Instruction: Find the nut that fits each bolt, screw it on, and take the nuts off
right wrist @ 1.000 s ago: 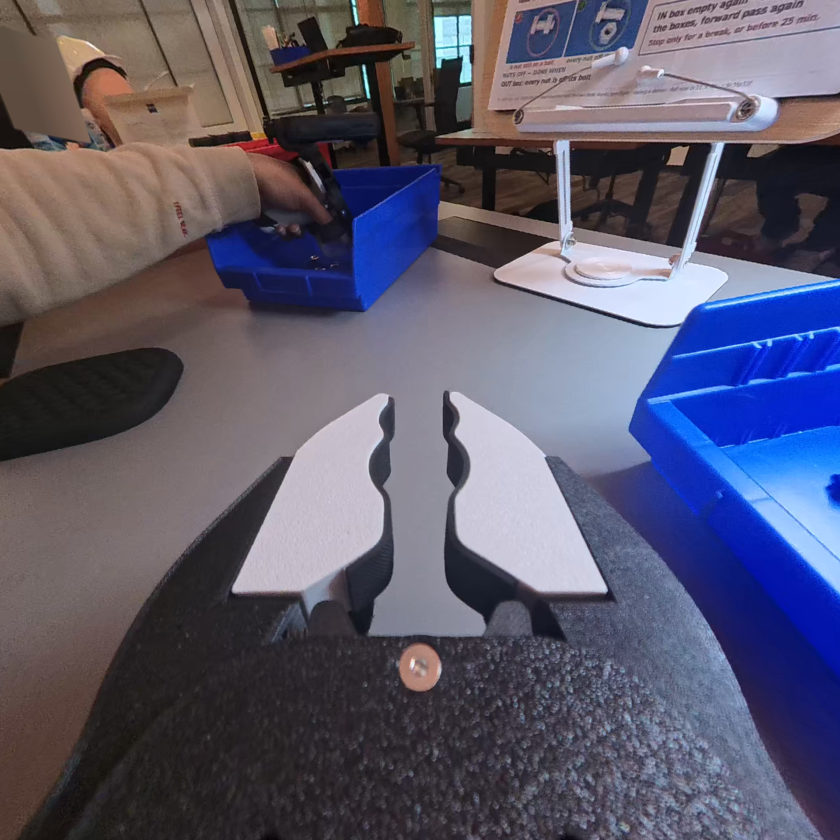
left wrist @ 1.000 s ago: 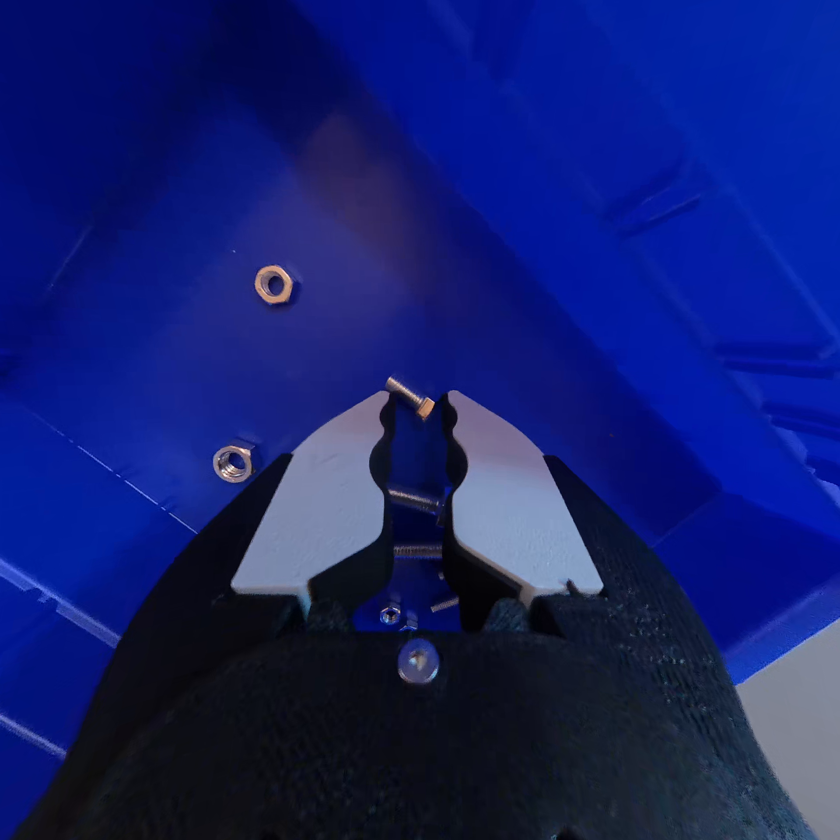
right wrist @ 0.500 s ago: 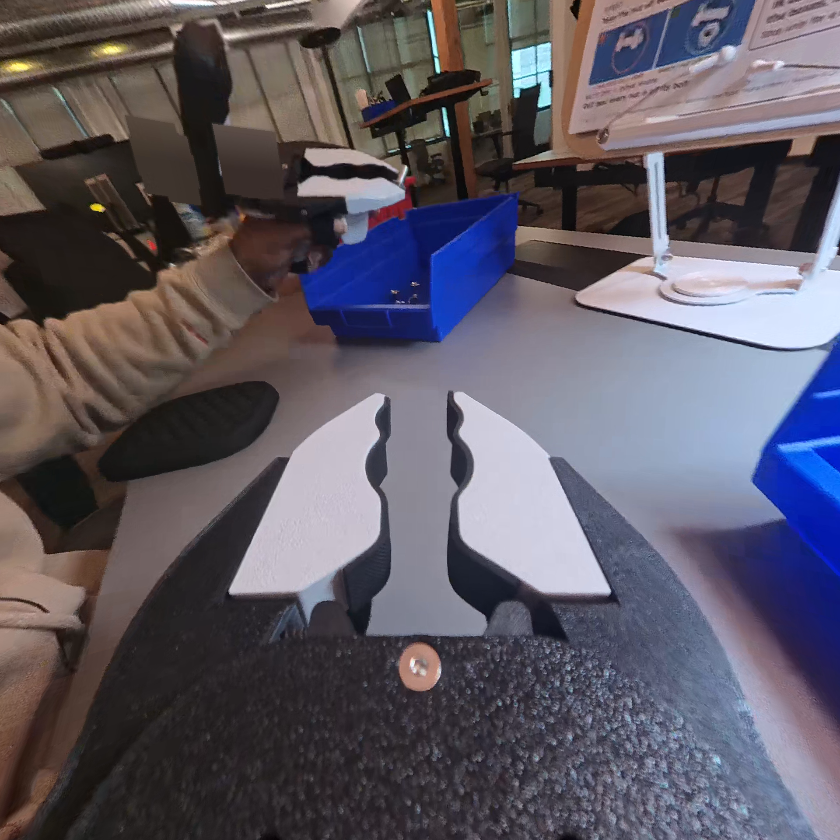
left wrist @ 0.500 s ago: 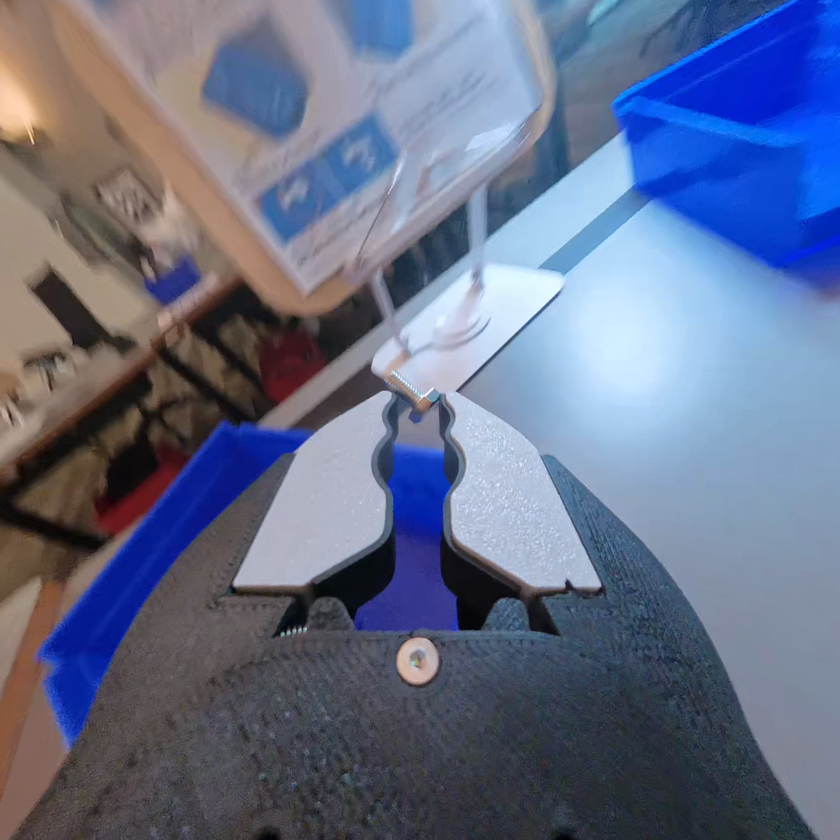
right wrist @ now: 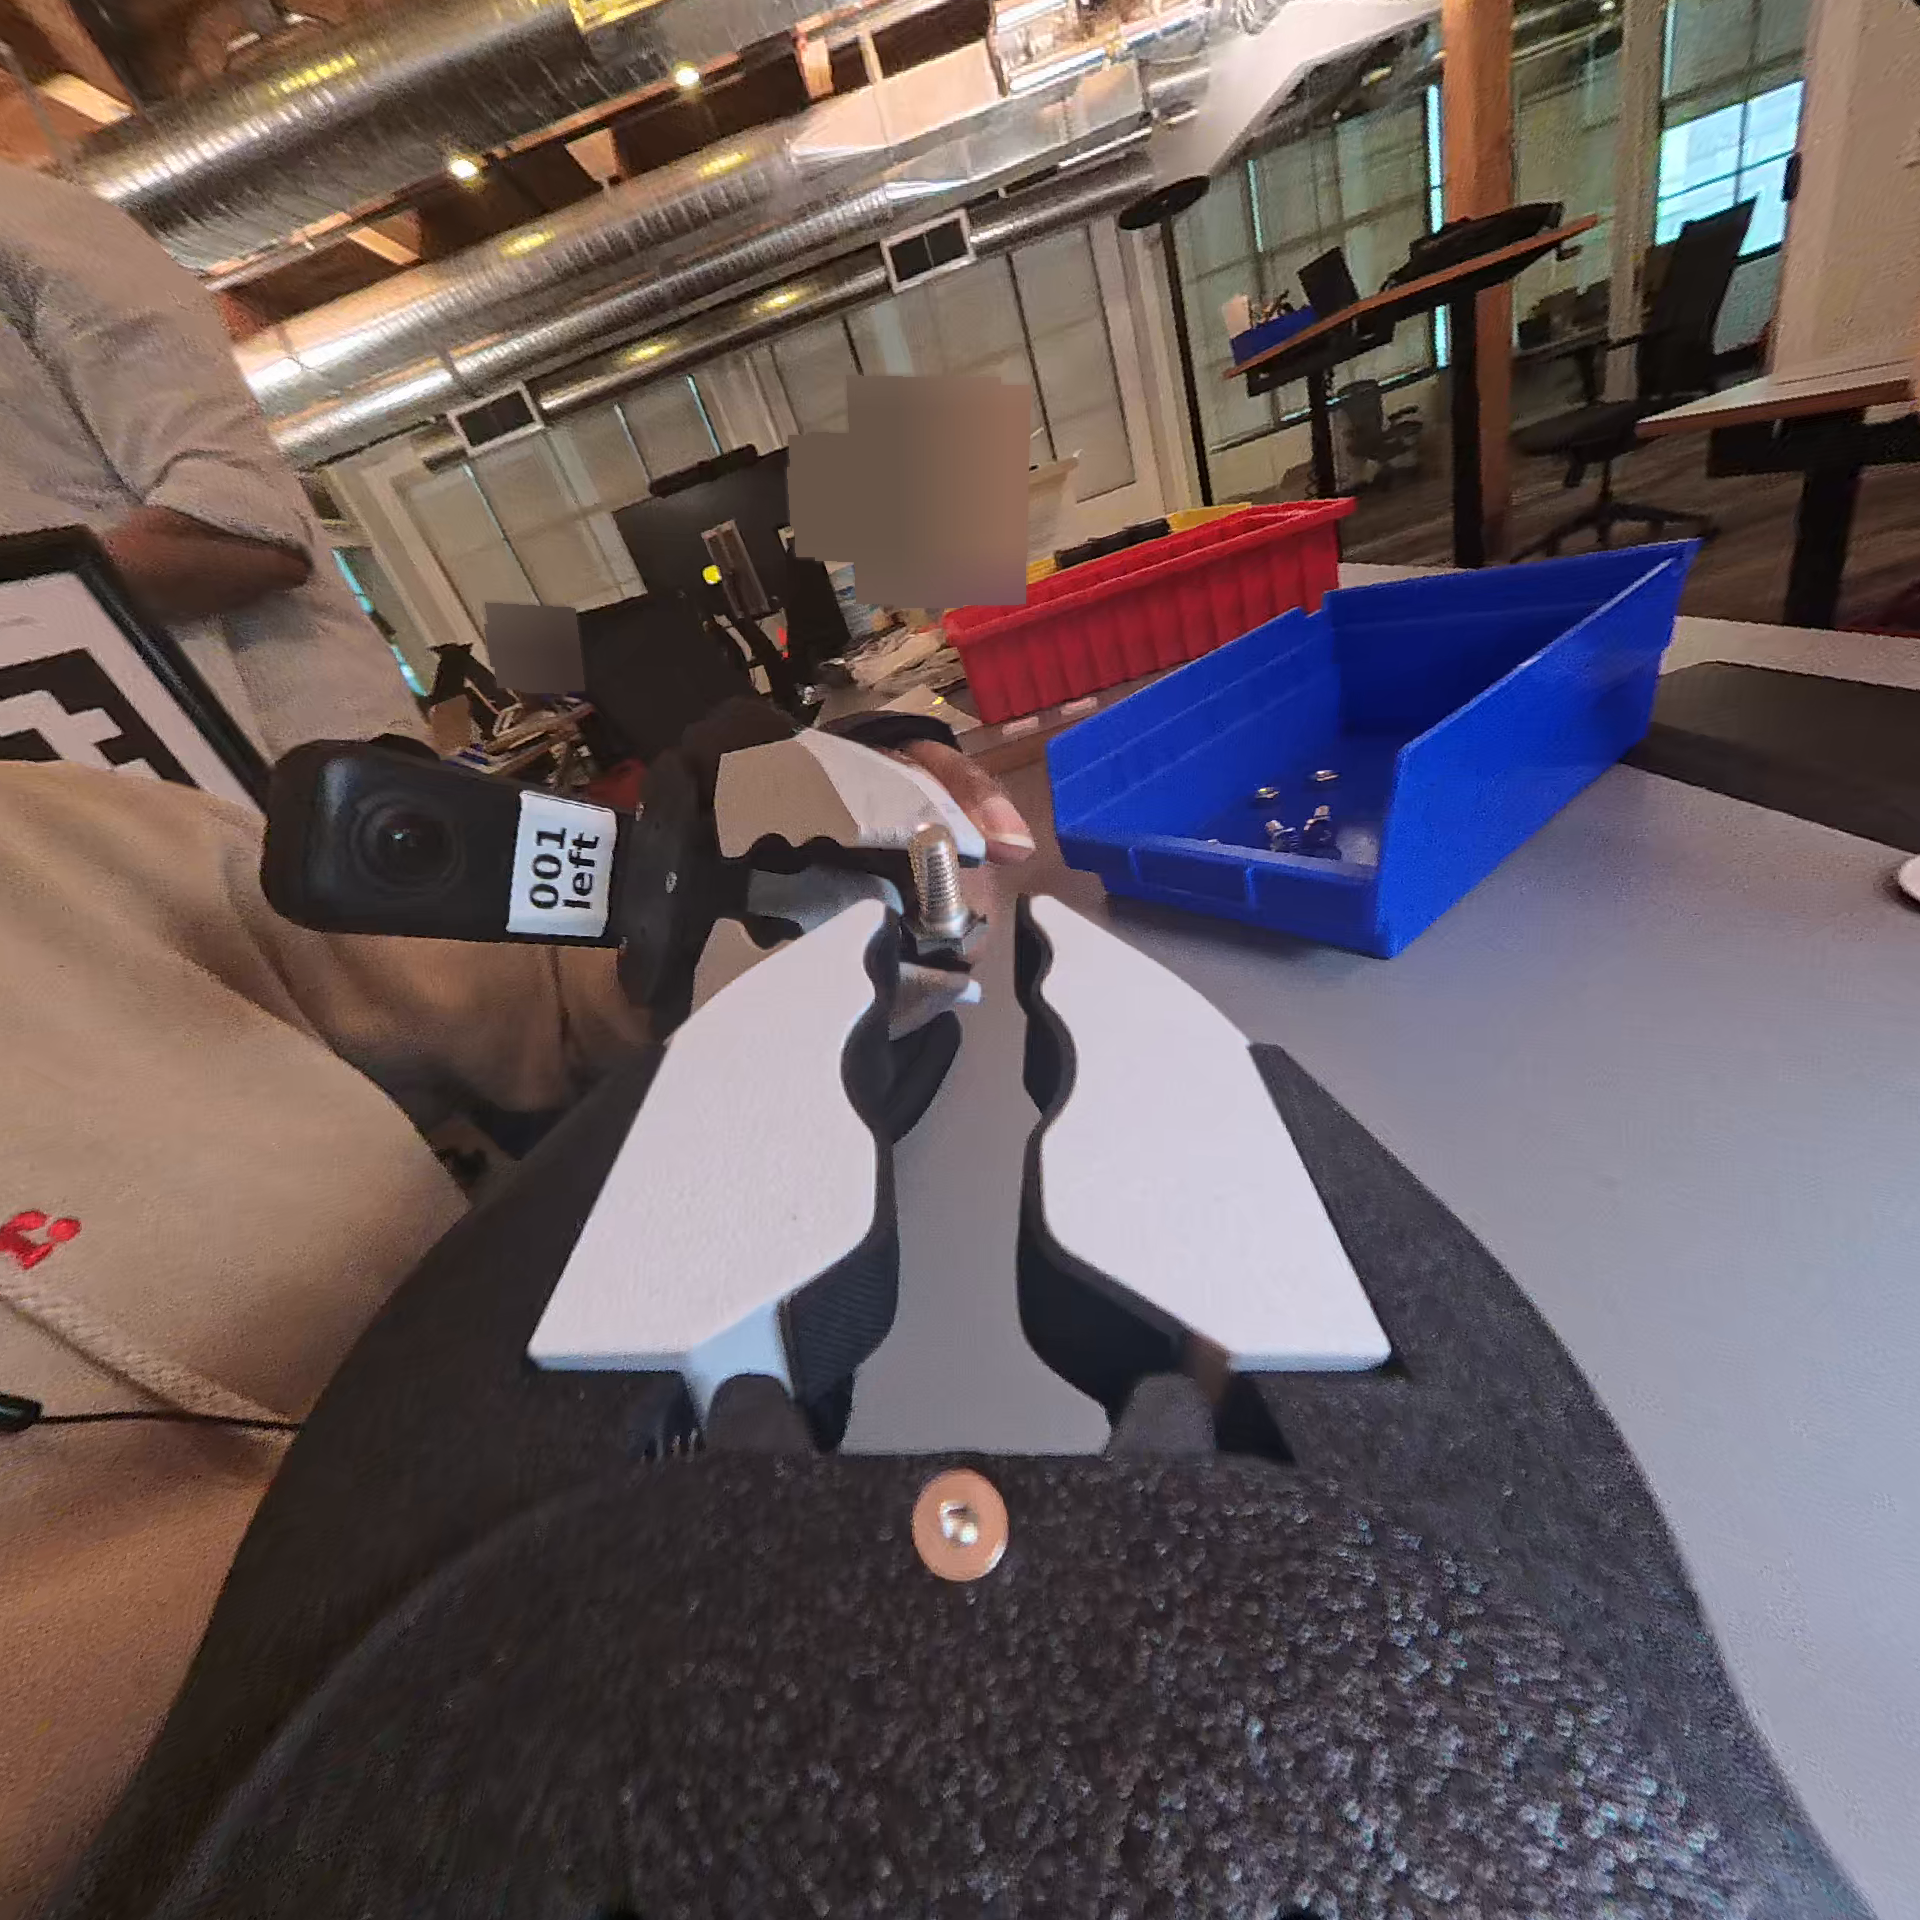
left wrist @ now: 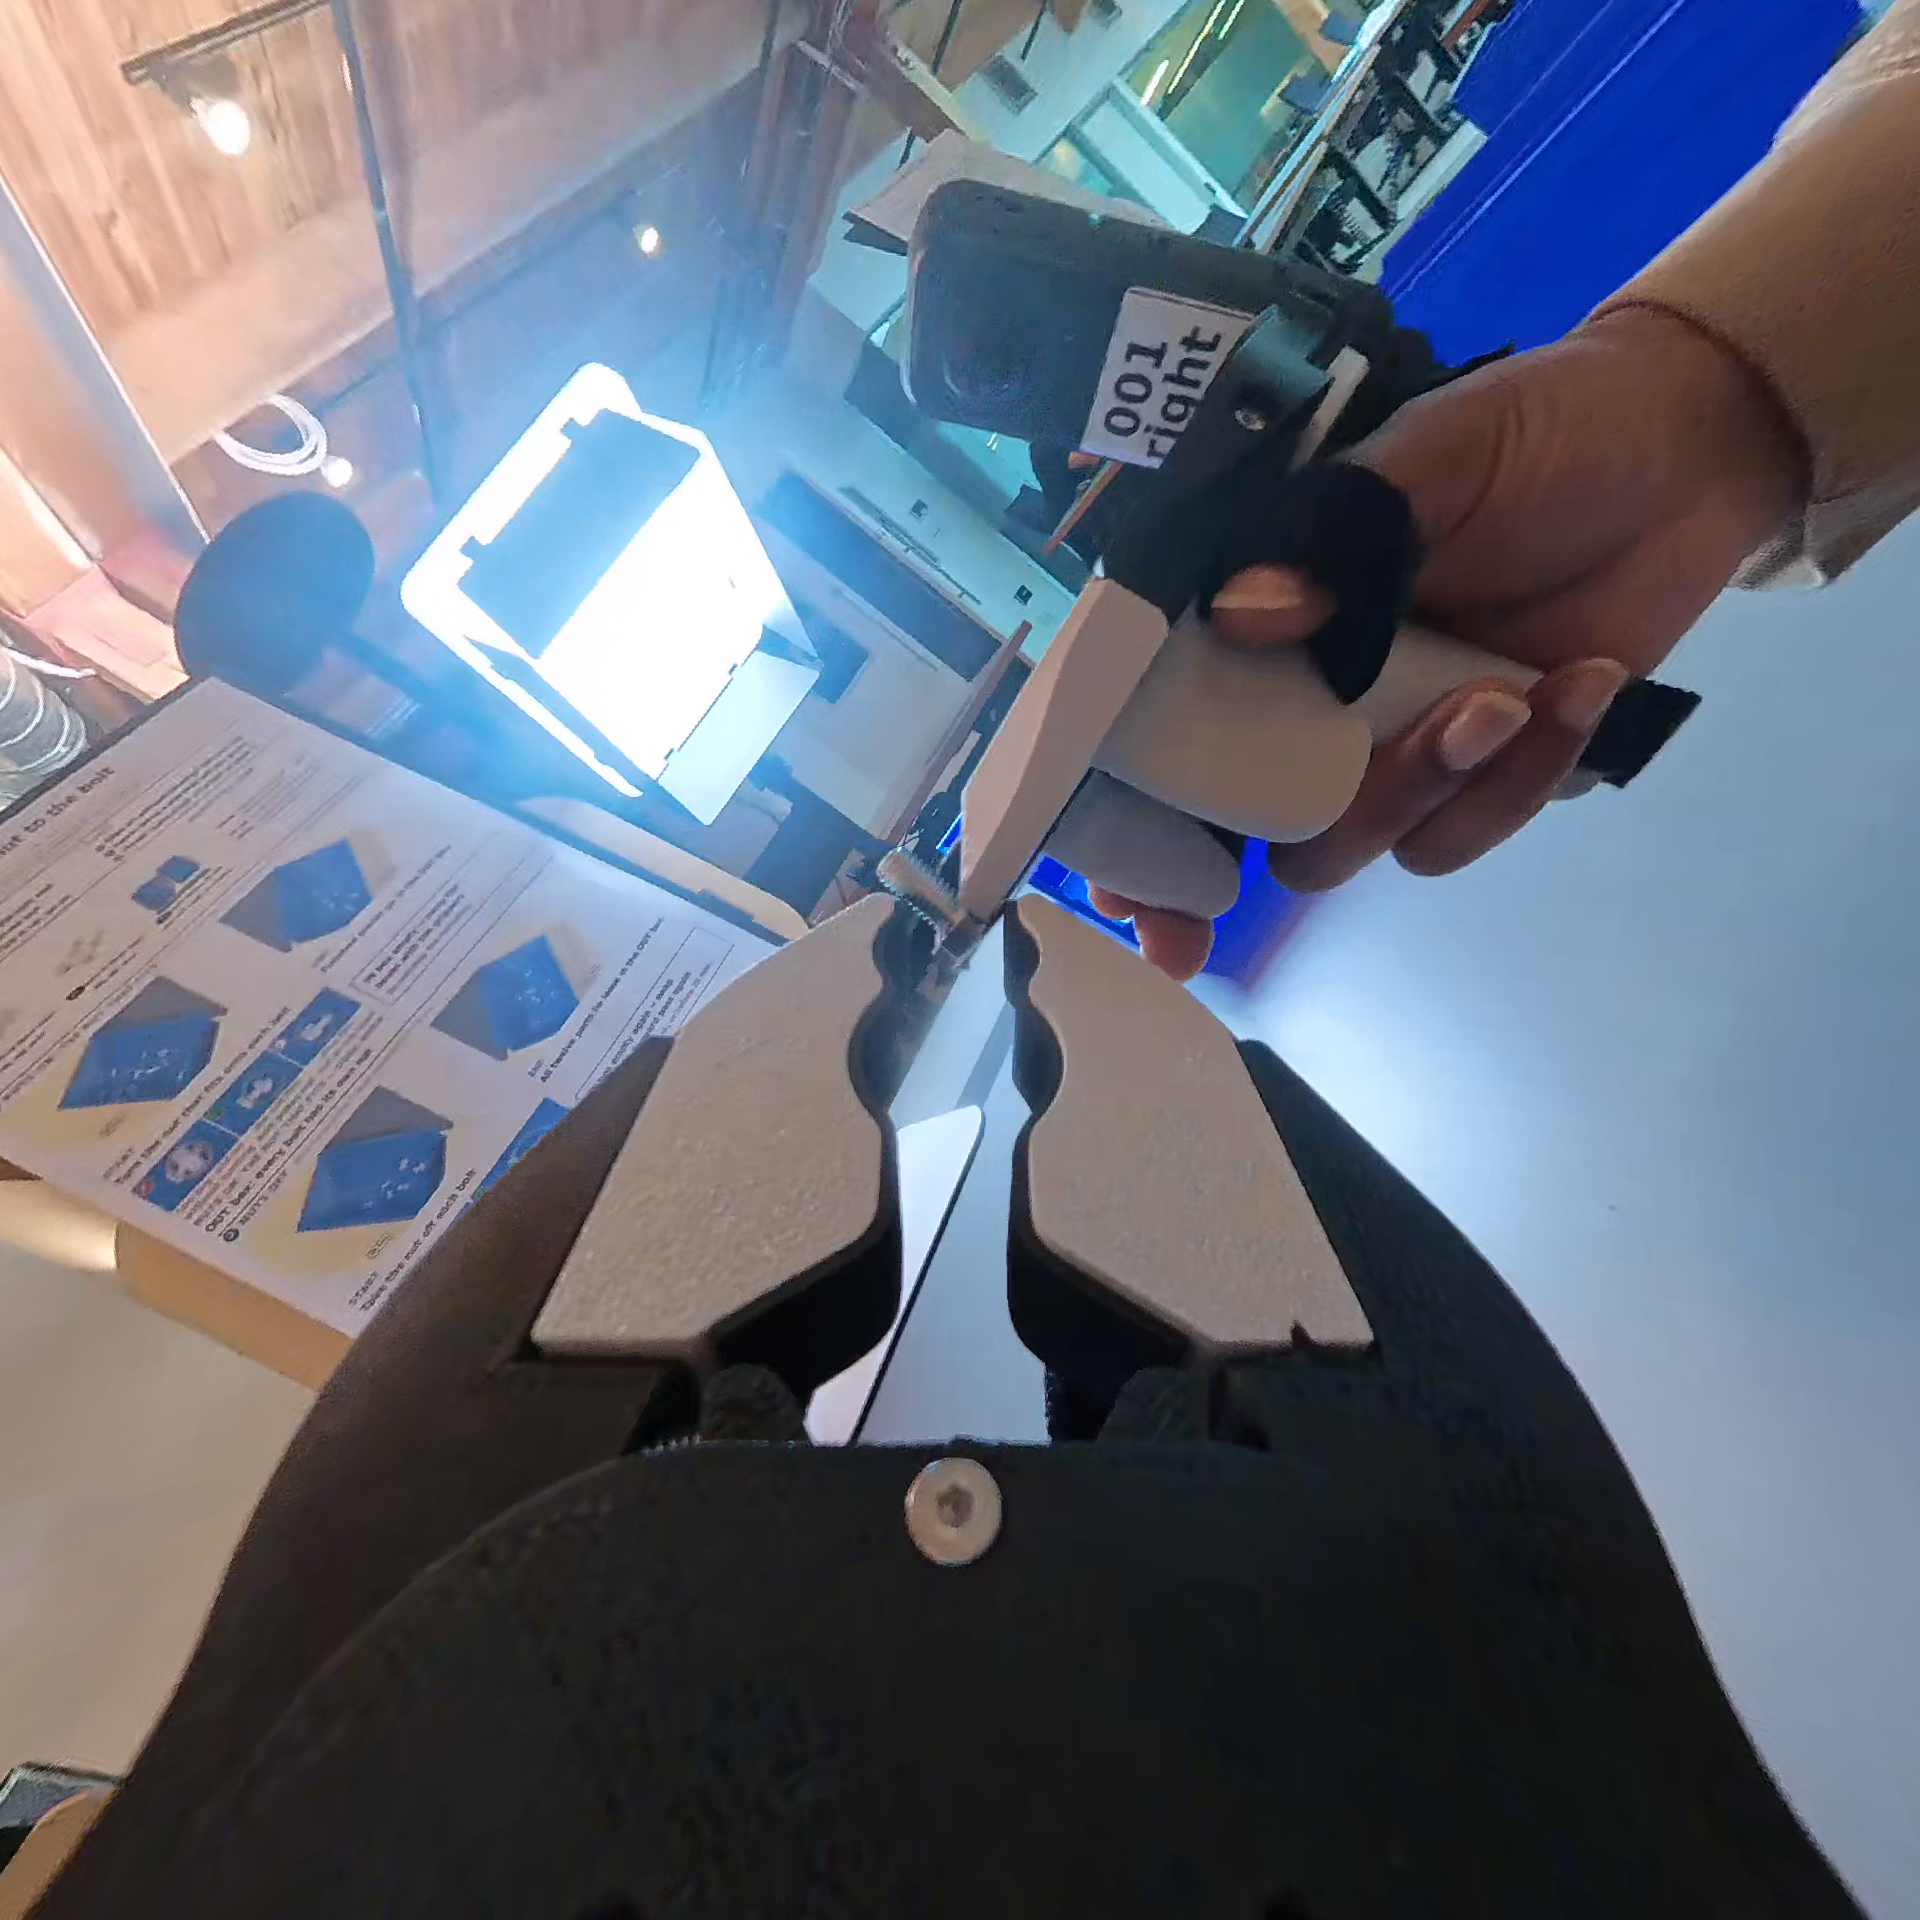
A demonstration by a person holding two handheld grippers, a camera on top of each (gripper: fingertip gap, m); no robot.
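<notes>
Steel bolt [right wrist: 935, 878] stands upright, threads up, its hex head pinched in your left gripper [right wrist: 951, 914], just ahead of your right gripper [right wrist: 951, 925] and a touch left of its gap. Your right gripper's jaws are parted a little, empty; one fingertip [left wrist: 987, 862] seems to touch the bolt.
</notes>
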